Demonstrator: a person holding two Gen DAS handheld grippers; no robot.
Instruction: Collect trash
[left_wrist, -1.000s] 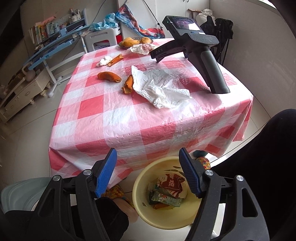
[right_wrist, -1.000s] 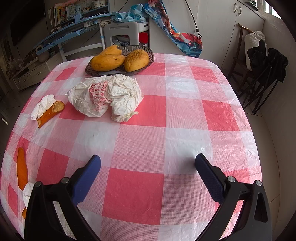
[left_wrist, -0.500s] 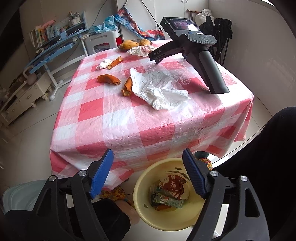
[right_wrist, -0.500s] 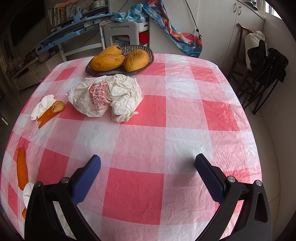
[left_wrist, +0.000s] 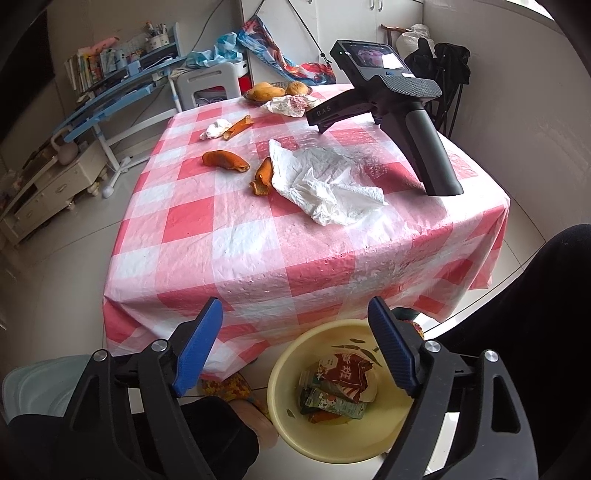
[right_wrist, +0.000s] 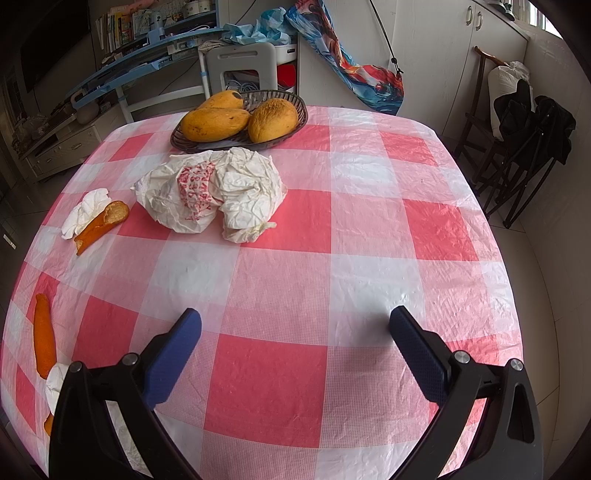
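My left gripper (left_wrist: 293, 306) hangs over a yellow basin (left_wrist: 280, 373) on the floor below the table's front edge; its jaws are opening with nothing between them. Snack wrappers (left_wrist: 343, 373) lie in the basin. On the red-checked tablecloth (left_wrist: 192, 221) lie a crumpled white bag (left_wrist: 321, 184), orange peels (left_wrist: 223, 160) and a small tissue (left_wrist: 216, 129). My right gripper (right_wrist: 295, 314) stands open and empty over the table, short of a crumpled paper wrapper (right_wrist: 210, 192). A peel on a tissue (right_wrist: 99, 221) lies to its left.
A wicker basket of mangoes (right_wrist: 240, 114) stands at the table's far edge. A person's dark-clothed leg (left_wrist: 535, 314) is beside the basin on the right. A blue desk (left_wrist: 110, 99), a white stool (right_wrist: 243, 62) and folding chairs (right_wrist: 524, 122) ring the table.
The left gripper's jaws have spread wider above the basin. The right gripper and the things on the table have not moved.
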